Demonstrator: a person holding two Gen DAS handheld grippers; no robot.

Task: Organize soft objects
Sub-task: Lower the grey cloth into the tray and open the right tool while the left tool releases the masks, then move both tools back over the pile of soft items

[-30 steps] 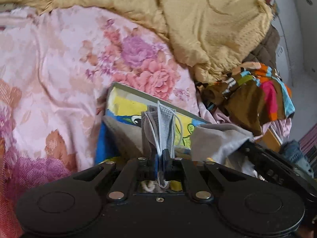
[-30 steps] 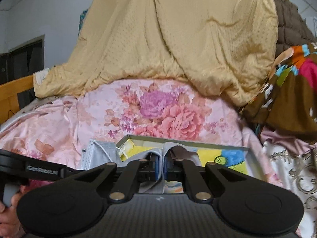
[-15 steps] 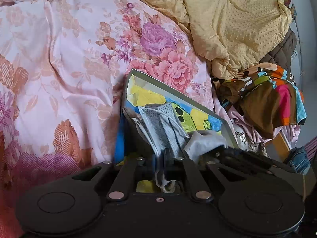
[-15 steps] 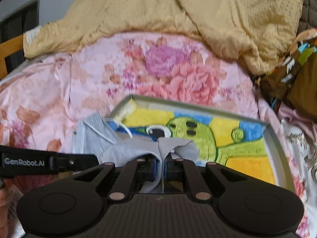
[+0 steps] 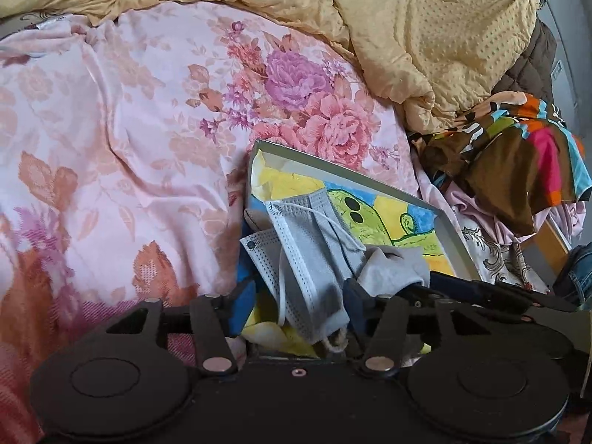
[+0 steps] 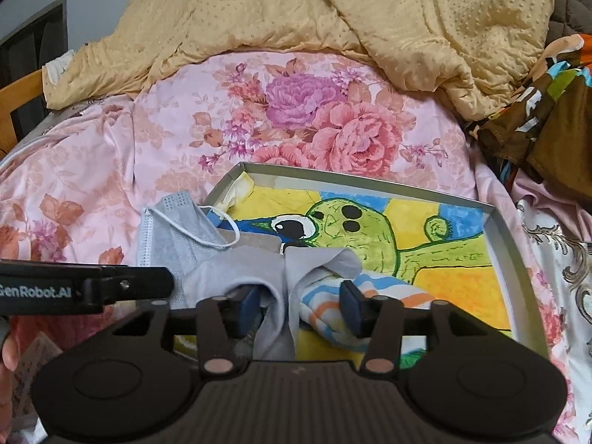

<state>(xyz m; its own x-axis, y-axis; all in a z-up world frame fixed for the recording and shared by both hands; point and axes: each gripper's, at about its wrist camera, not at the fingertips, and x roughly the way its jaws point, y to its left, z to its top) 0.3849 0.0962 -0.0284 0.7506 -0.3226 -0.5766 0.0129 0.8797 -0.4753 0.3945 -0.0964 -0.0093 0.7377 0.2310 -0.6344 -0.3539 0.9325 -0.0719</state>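
Where tray (image 6: 512,244) lies, floral bedspread (image 5: 122,111).

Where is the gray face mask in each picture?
Left wrist: the gray face mask lies low in the middle, draped over the tray's left end.
Right wrist: the mask is at left-centre, hanging over the tray's left edge.
Shared landmark: the green cartoon creature painted inside the tray.

grey face mask (image 5: 309,259) — crumpled, draped over tray's left edge | grey sock (image 6: 273,285) — limp, in tray (image 6: 518,259) | striped cloth (image 6: 333,303) beside sock
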